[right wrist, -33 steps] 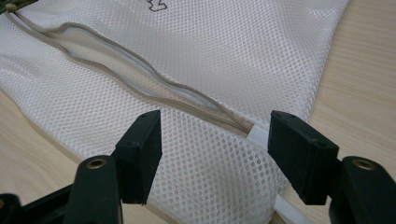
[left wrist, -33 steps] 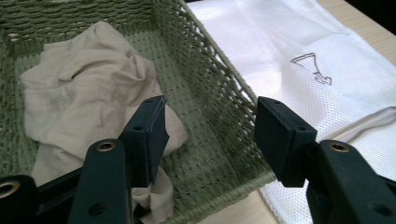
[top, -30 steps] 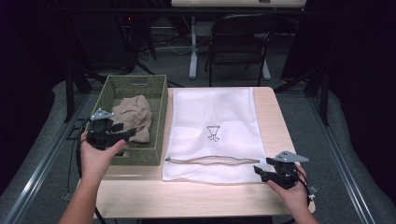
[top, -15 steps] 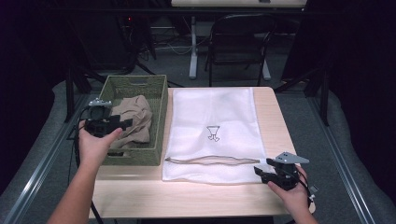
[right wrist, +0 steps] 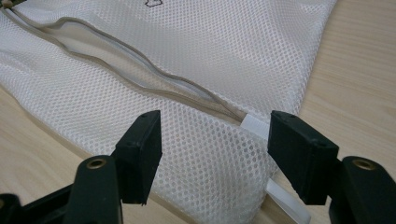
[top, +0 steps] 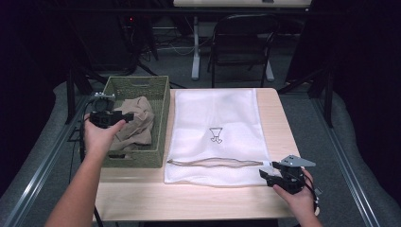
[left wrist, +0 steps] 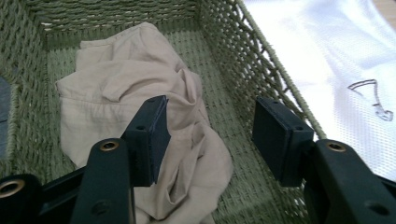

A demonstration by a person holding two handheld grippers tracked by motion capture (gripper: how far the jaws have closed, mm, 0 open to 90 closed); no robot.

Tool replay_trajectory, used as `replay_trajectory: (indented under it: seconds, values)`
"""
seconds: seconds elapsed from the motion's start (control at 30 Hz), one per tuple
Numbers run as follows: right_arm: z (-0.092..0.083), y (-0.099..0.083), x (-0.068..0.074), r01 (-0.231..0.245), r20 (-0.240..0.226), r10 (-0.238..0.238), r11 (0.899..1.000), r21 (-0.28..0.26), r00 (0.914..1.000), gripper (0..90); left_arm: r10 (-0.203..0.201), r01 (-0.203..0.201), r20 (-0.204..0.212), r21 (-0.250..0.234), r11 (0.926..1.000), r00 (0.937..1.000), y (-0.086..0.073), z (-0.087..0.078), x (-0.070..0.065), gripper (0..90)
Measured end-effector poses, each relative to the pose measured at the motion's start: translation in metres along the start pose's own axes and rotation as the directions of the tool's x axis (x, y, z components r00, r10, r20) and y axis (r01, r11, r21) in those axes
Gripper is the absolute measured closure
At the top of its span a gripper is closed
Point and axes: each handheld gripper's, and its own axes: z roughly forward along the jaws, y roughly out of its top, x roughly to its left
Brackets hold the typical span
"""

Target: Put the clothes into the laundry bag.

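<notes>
1. mesh laundry bag (top: 215, 135) lies flat on the tabletop (top: 142, 196), zipper mouth (top: 215, 162) unzipped and gaping along the near edge, small printed logo (top: 216, 135) mid-panel.
2. right hand-held gripper (top: 265, 176) sits at the bag's near right corner, jaws wide, straddling the zipper end and its white tab (right wrist: 254, 125) with nothing pinched. pads look clear of the mesh.
3. left hand-held gripper (top: 124, 116) hangs over the green woven basket (top: 163, 118) just left of the bag; jaws about half open and just been closing a little, with the beige garment (left wrist: 140, 116) below them, not clamped yet.
4. garment is crumpled in the basket bottom, bunched toward the wall nearest the bag.
5. risks, my read:
- half-open jaws may pinch only one thin fold, so the cloth slips out on the lift.
- a dangling garment could snag the basket rim or drag the basket.
- bag mouth is a narrow slit; if the right side doesn't hold it up, the cloth will push the mesh along the smooth top.
6. surface: light wood tabletop, bare at the near edge.
7. room: dark, grey floor, a black folding chair (top: 241, 42) and table legs behind.
</notes>
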Motion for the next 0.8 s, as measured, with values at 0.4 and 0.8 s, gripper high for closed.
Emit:
replay_trajectory:
  seconds: [0.4, 0.8]
  values:
    - [0.001, 0.0, 0.0, 0.0, -0.009, 0.0, 1.0, 0.004, 1.0, 35.0, 0.001, 0.001, -0.061, 0.043, 0.9991, 0.9981, 0.01, 0.016, 0.003, 43.2]
    - [0.002, 0.0, -0.002, -0.002, -0.007, 0.002, 1.0, 0.01, 1.0, 35.0, -0.056, 0.067, -0.103, 0.105, 0.9922, 0.9931, 0.017, 0.04, 0.022, 41.3]
